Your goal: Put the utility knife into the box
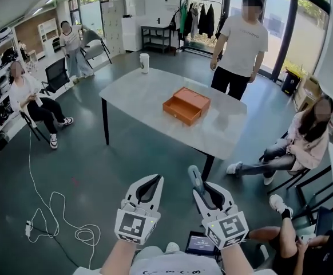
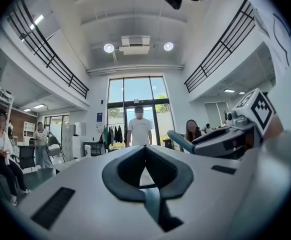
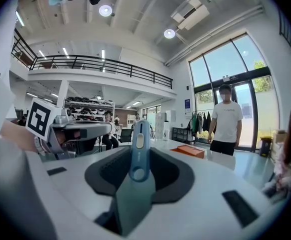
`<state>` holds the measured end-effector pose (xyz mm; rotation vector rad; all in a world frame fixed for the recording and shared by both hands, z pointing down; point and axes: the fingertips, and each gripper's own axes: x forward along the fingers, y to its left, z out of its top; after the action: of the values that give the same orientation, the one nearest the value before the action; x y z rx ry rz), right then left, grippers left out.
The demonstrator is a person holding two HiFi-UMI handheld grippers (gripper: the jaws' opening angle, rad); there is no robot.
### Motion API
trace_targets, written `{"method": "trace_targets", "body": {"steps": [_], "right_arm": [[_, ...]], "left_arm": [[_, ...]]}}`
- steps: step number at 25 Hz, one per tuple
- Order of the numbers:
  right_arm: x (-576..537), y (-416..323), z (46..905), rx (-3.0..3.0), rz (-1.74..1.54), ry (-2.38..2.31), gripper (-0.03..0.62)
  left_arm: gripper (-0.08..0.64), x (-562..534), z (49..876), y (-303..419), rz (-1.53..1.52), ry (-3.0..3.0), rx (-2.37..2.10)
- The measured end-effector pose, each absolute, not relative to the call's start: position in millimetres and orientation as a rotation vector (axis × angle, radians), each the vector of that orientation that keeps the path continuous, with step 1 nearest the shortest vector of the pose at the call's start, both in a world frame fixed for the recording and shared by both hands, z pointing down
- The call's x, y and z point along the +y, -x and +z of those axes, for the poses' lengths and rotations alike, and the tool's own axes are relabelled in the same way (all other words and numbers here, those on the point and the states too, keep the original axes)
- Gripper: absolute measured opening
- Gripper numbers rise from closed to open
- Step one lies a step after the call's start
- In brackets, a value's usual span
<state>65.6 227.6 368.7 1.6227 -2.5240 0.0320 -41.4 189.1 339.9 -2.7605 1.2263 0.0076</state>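
An open orange box (image 1: 186, 105) lies near the middle of the grey table (image 1: 133, 90), some way ahead of both grippers. My right gripper (image 1: 199, 189) is shut on a blue utility knife (image 1: 195, 176), whose end sticks out forward past the fingertips. In the right gripper view the knife (image 3: 139, 139) stands upright between the jaws of my right gripper (image 3: 141, 159), with the box (image 3: 188, 150) far behind it. My left gripper (image 1: 156, 179) is shut with nothing in it; its jaw tips meet in the left gripper view (image 2: 145, 148). Both grippers hang side by side above the floor, short of the table.
A white cup (image 1: 144, 62) stands at the table's far left corner. One person (image 1: 242, 44) stands behind the table; others sit at the left (image 1: 32, 99) and right (image 1: 304, 139). A white cable (image 1: 58, 216) lies looped on the floor at the lower left.
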Motion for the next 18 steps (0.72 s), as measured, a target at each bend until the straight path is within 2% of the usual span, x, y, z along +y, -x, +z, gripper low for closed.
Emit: {"method": "trace_targets", "body": {"steps": [18], "right_arm": [[75, -89, 379, -2.466, 0.109, -1.713, 0.132]], "left_arm": [[0.015, 27, 348, 11, -0.026, 2.822, 1.13]]}}
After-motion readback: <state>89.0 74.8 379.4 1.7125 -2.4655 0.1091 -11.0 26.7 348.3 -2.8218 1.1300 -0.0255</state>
